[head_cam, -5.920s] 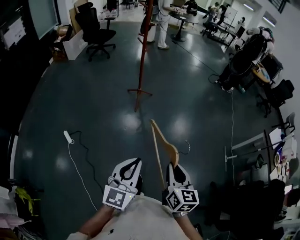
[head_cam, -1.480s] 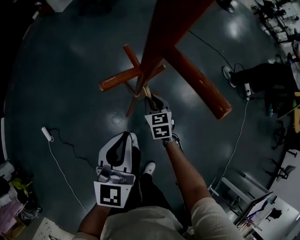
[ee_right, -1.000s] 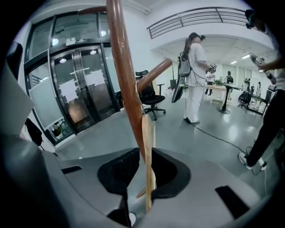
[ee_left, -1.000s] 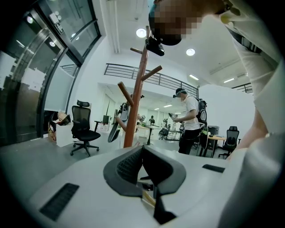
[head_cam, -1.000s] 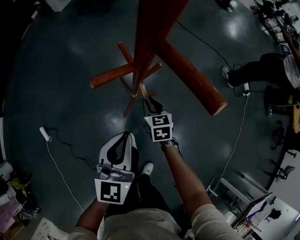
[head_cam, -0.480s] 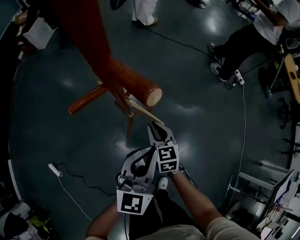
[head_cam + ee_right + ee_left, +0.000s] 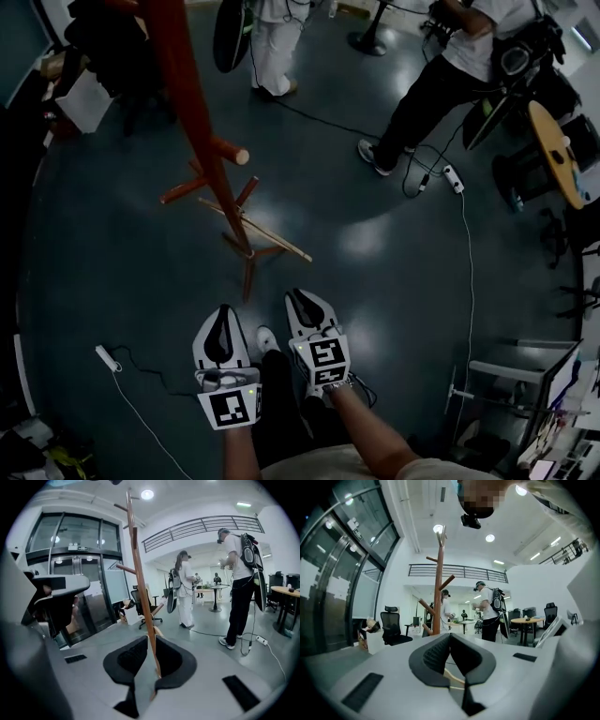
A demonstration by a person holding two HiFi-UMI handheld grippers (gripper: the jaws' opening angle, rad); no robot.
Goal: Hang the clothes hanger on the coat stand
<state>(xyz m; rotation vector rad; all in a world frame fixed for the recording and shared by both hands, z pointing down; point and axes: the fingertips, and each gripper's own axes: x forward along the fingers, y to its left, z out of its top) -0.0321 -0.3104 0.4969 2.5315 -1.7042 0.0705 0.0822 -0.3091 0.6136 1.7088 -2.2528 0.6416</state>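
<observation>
The red-brown coat stand (image 7: 202, 141) rises at the upper left of the head view, and also shows in both gripper views (image 7: 437, 592) (image 7: 136, 550). The pale wooden hanger (image 7: 267, 236) hangs slanted across its lower pole; which peg carries it is hidden. Both grippers sit low and well short of the stand. My left gripper (image 7: 223, 311) has its tips touching (image 7: 450, 635), and a piece of the hanger (image 7: 453, 678) shows through the gap below them. My right gripper (image 7: 292, 296) holds nothing; its jaws (image 7: 151, 639) stand slightly apart, with the pole and hanger (image 7: 157, 631) visible between them.
A person in white trousers (image 7: 272, 47) and a person in dark clothes (image 7: 441, 84) stand beyond the stand. A cable with a power strip (image 7: 453, 178) crosses the floor at right. Another strip (image 7: 106, 356) lies at left. An office chair (image 7: 391, 630) stands at far left.
My right gripper brought the hanger up to the stand, let go of it and drew back toward me. The hanger stays on the stand. The left gripper stayed shut.
</observation>
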